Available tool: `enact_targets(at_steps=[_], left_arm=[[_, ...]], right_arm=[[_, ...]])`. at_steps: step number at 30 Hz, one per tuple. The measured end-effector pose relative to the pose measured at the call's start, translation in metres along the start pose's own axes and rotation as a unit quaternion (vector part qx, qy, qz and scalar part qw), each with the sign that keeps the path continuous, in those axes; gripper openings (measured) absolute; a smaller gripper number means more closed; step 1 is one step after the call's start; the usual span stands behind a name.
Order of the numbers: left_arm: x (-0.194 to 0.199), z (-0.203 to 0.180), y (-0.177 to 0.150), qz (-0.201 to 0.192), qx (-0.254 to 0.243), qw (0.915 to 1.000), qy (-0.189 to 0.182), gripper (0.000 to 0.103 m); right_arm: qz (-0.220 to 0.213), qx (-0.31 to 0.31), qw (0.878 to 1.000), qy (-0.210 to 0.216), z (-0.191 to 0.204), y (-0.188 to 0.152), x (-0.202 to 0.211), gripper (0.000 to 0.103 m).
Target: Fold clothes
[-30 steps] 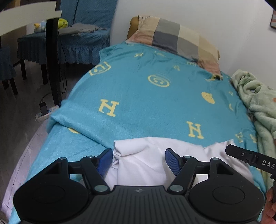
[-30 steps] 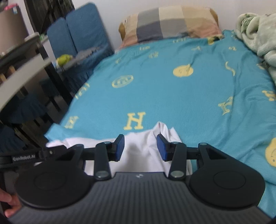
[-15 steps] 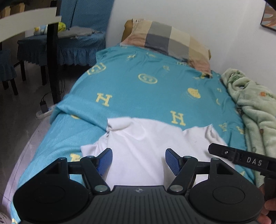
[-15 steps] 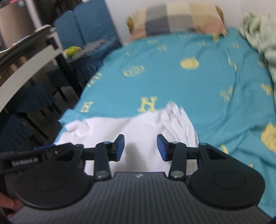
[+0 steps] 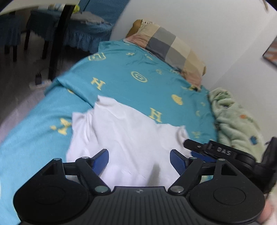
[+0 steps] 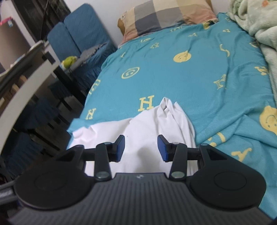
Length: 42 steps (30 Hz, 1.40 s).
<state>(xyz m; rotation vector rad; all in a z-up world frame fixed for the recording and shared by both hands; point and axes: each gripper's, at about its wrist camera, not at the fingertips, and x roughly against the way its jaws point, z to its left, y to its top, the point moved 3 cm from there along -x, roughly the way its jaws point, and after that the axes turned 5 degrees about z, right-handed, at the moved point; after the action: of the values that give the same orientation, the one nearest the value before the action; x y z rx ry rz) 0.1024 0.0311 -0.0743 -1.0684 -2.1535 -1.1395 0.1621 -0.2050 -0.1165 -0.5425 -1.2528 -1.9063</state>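
A white garment (image 5: 131, 136) lies spread on the teal bedspread (image 5: 135, 69), filling the lower centre of both views; its near edge is hidden behind the gripper bodies. The left gripper (image 5: 139, 160) hangs over it with jaws wide apart, nothing between them. The right gripper (image 6: 140, 148) is likewise spread and empty. The left wrist view is blurred. A checked pillow (image 6: 166, 15) sits at the top, and a green blanket (image 5: 237, 121) is cut off at the right edge.
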Motion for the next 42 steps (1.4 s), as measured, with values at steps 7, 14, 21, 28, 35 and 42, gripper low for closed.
enact_targets(at_steps=[7,14,21,28,35,42], left_arm=[[-0.014,0.028,-0.022,0.054,0.088,0.9946,-0.012,0.081],[-0.044,0.071,-0.030,0.065,0.234,0.9686,-0.052,0.077],[-0.043,0.078,-0.025,0.028,0.245,0.9669,-0.065,0.048],[-0.028,0.068,-0.014,-0.007,0.235,0.9681,-0.086,0.019],[-0.017,0.061,-0.004,-0.028,0.236,0.9654,-0.107,0.015],[-0.010,0.063,-0.002,-0.031,0.244,0.9619,-0.119,0.015]], right_arm=[[-0.032,-0.064,0.997,0.041,-0.014,0.005,0.036,0.045],[-0.055,-0.182,0.968,0.162,-0.034,0.000,0.077,0.045],[-0.022,-0.276,0.944,0.180,-0.028,-0.031,0.064,0.046],[0.075,-0.364,0.903,0.215,0.004,-0.081,0.013,0.074],[0.062,-0.457,0.868,0.183,-0.017,-0.096,-0.019,0.078],[-0.003,-0.460,0.874,0.157,-0.031,-0.088,-0.013,0.050]])
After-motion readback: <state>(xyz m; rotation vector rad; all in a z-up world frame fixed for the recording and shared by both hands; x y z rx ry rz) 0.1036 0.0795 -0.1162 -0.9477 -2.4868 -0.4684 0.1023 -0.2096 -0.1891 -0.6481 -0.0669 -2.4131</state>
